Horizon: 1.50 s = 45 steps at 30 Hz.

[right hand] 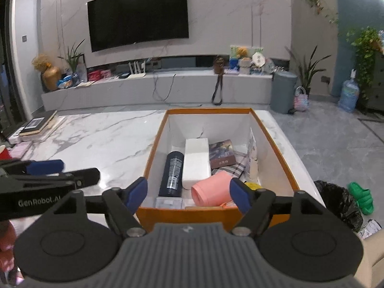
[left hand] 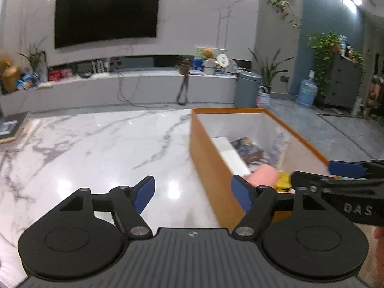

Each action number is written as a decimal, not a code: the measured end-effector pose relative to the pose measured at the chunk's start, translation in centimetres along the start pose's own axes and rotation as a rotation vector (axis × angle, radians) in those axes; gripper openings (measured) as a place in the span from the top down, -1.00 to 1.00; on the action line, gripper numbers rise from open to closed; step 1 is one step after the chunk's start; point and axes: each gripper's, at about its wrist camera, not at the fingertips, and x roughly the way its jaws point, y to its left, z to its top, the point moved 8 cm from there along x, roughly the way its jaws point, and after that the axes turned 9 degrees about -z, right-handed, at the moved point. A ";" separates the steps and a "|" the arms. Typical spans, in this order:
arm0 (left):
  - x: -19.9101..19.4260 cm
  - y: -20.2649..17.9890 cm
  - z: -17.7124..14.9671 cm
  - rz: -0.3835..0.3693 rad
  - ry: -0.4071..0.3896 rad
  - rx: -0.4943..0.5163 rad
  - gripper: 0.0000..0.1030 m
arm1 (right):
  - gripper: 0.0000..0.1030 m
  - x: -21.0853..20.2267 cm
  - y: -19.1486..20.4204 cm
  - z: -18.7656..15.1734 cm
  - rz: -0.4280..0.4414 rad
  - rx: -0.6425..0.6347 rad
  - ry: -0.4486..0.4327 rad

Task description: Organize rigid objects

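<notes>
Both hand-held grippers, left [left hand: 193, 195] and right [right hand: 188, 195], are held with jaws apart and nothing between them. The box [right hand: 150, 158] is set at the desk's [right hand: 100, 141] right edge. A bottle [right hand: 172, 174], a white block [right hand: 196, 162] and a pink cup [right hand: 212, 190] are seen inside.

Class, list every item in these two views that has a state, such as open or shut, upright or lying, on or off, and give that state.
Left hand-held gripper: open, nothing between its pads.
Right hand-held gripper: open, empty.
Orange box: lidless, open at the top, holding several items.
Dark bottle: lying on its side in the box.
Pink cup: lying on its side.
White block: lying flat.
Television: screen dark.
</notes>
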 end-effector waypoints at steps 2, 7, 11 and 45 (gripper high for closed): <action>0.2 0.5 -0.6 0.021 0.004 -0.008 -0.69 | -0.62 0.5 0.3 -0.6 -0.035 -0.023 -0.008; 1.0 1.1 -1.8 0.043 0.035 -0.014 -0.71 | -0.66 1.6 0.7 -1.4 -0.042 -0.041 -0.046; 1.5 1.3 -2.6 0.060 0.047 -0.010 -0.73 | -0.67 2.2 1.0 -1.9 -0.027 -0.063 -0.075; 1.9 0.9 -3.1 0.075 0.061 0.009 -0.75 | -0.69 3.6 -0.1 -2.8 -0.015 0.011 -0.032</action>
